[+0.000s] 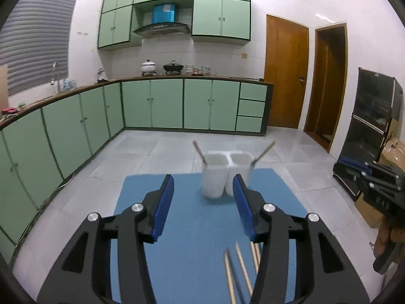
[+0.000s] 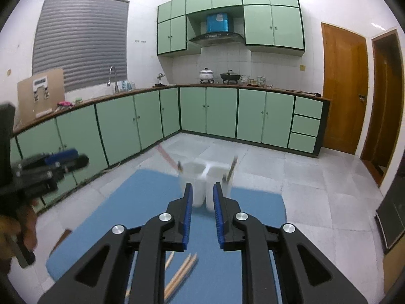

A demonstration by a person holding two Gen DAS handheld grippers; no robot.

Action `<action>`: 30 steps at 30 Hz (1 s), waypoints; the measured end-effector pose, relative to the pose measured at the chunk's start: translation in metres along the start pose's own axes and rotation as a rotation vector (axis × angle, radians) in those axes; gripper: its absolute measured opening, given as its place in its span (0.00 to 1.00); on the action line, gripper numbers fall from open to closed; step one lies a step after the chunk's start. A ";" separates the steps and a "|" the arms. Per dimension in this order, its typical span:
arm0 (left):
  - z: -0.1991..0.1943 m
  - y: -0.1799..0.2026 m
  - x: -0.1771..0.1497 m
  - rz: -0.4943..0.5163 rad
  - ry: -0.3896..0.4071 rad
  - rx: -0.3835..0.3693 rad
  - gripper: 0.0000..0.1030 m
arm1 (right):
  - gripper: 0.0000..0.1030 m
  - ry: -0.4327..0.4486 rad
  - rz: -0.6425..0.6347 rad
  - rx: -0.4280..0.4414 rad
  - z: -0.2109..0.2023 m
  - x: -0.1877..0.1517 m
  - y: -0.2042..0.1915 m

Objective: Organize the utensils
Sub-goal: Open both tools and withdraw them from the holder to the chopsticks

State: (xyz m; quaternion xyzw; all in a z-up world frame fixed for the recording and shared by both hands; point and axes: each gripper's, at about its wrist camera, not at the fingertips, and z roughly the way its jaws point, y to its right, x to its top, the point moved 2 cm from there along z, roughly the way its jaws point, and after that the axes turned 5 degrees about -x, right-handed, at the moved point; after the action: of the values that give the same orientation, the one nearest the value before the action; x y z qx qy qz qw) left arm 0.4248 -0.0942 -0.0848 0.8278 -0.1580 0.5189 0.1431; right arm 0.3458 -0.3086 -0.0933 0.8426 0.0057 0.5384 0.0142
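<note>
- The left gripper [image 1: 203, 181] stood half open over the blue mat [image 1: 177, 253], holding nothing.
- The right gripper [image 2: 203, 190] was slightly open, also empty.
- The white holder [image 1: 225, 174] stood at 12 o'clock; loose chopsticks [image 1: 243, 268] lay at 5 o'clock.

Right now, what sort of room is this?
A home kitchen, most likely: pale green cabinets under a brown countertop, a steel tap below the shuttered window, and a dark range hood over a white lidded pot.
</note>
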 end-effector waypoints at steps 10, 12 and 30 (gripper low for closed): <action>-0.069 0.004 -0.107 -0.047 -0.065 0.019 0.50 | 0.20 -0.041 0.075 -0.015 -0.070 -0.101 -0.033; -0.076 0.002 -0.121 -0.060 -0.066 0.021 0.50 | 0.20 -0.050 0.086 -0.033 -0.074 -0.116 -0.039; -0.063 0.026 -0.245 -0.068 -0.249 0.003 0.57 | 0.21 -0.231 0.100 -0.024 -0.035 -0.242 -0.095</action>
State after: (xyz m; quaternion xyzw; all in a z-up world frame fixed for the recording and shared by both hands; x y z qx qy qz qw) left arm 0.2619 -0.0652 -0.2774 0.8909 -0.1456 0.4073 0.1388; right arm 0.2127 -0.2194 -0.3011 0.8981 -0.0444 0.4376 -0.0018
